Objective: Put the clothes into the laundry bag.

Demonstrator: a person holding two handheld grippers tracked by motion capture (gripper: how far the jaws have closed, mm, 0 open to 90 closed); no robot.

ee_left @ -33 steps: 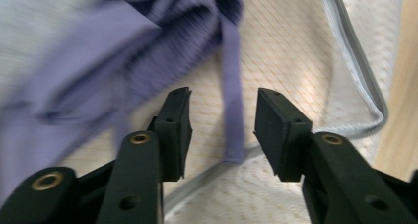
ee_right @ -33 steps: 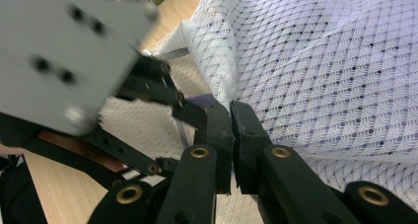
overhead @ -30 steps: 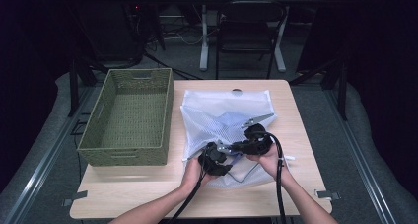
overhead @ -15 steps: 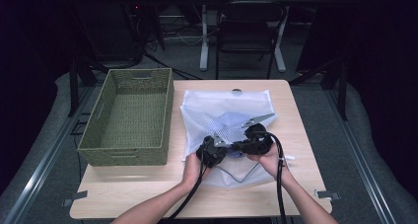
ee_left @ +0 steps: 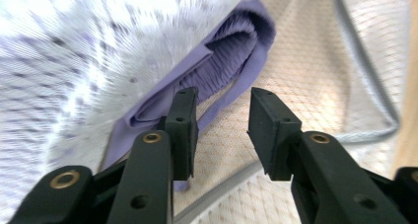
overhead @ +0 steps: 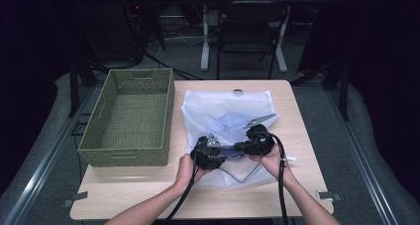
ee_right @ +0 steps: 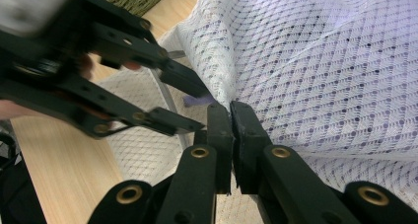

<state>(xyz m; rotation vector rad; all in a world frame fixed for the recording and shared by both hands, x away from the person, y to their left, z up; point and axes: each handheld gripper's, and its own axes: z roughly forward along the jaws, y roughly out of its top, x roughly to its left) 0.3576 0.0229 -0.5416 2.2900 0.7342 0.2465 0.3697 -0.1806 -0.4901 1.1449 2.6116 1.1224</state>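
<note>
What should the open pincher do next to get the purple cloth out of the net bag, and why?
Probably ease the left gripper forward and close on the purple cloth. Its jaws stand open right at the cloth's folded edge, while the right gripper pinches the mesh laundry bag and lifts its top layer, so the mouth is open.

Left gripper (overhead: 225,153) now nearer right gripper (overhead: 236,146), at bag mouth.

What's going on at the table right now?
A person works on a white mesh laundry bag with two hand-held grippers. The right gripper is shut on the bag's upper layer, lifting it at the opening. The left gripper, jaws open, reaches inside toward a purple garment. A green woven basket sits beside the bag.
</note>
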